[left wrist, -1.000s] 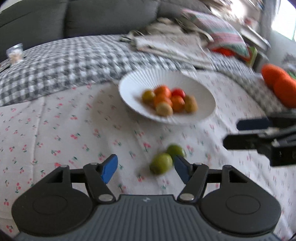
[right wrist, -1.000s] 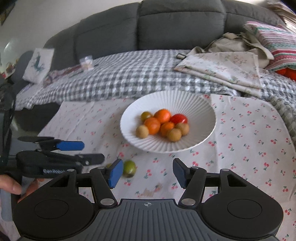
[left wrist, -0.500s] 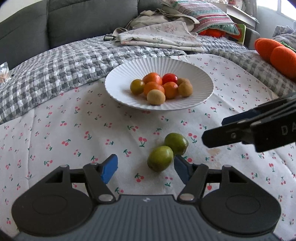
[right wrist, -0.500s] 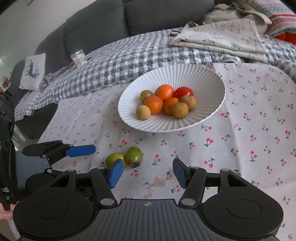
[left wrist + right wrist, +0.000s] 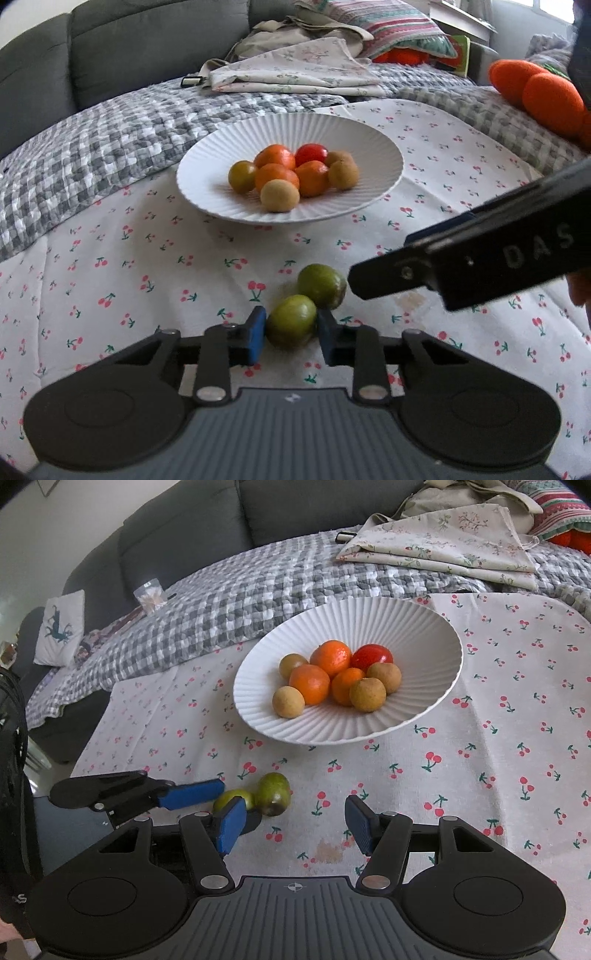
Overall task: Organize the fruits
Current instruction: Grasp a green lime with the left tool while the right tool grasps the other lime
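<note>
Two green fruits lie on the cherry-print cloth in front of a white ribbed bowl that holds several orange, red and tan fruits. My left gripper is shut on the nearer green fruit, its blue pads against both sides; the fruit rests on the cloth. The second green fruit touches it just behind. My right gripper is open and empty, to the right of both green fruits. It shows in the left wrist view as a black arm.
A grey checked blanket covers the sofa behind the bowl. Folded floral cloths and a striped pillow lie at the back right. An orange plush is at the far right. A brown stain marks the cloth.
My left gripper moved forward and closed its pads on the nearer green fruit. My right gripper moved closer to the fruits and stayed open.
</note>
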`<state>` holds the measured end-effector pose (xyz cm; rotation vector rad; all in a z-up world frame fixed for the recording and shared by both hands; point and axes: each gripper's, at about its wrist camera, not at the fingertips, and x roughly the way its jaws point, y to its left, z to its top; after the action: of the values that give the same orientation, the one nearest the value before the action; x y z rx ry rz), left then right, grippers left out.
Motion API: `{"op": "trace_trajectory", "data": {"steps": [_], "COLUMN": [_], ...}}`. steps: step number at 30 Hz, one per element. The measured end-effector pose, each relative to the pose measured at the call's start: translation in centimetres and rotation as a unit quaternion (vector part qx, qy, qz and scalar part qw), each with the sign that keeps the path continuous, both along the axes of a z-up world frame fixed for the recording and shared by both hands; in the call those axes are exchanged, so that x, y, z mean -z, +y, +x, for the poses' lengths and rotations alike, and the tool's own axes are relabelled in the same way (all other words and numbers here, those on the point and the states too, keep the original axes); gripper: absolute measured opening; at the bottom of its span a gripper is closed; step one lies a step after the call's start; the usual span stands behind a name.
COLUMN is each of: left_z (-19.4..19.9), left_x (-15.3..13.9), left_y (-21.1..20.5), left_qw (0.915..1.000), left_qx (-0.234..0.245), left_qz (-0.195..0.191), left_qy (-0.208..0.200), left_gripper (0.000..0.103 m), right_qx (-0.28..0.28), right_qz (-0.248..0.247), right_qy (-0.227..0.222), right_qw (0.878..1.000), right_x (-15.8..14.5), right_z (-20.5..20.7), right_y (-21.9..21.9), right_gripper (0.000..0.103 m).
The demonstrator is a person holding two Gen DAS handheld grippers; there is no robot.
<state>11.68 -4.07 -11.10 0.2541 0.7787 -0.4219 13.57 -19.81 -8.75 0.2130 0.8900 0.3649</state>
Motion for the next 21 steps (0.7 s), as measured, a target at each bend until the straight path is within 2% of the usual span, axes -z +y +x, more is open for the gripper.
{"op": "trace_trajectory", "data": {"steps": [5, 11, 21], "left_z": [-0.1, 0.3, 0.2], "left_x": [-0.2, -1.1, -1.0], "left_y": [0.3, 2.5, 5.6], "left_qw": [1.0, 0.9991, 0.9971], "left_qx": [-0.004, -0.04, -0.074], "left_qz": [-0.004, -0.016, -0.015], "left_qy": [0.0, 0.001, 0.008], "left_gripper": [0.028, 0.028, 0.028], "right_qx": [0.006, 0.005, -0.021], "right_qz": [0.004, 0.006, -0.013], "right_qy": [0.001, -0.003, -0.007], "right_qw": [1.0, 1.0, 1.0], "right_x": [0.1, 0.1, 1.0], "right_z": [0.3, 0.6, 1.1], "right_y": [-0.2, 0.2, 2.9], "right_gripper": [0.06, 0.059, 0.059]}}
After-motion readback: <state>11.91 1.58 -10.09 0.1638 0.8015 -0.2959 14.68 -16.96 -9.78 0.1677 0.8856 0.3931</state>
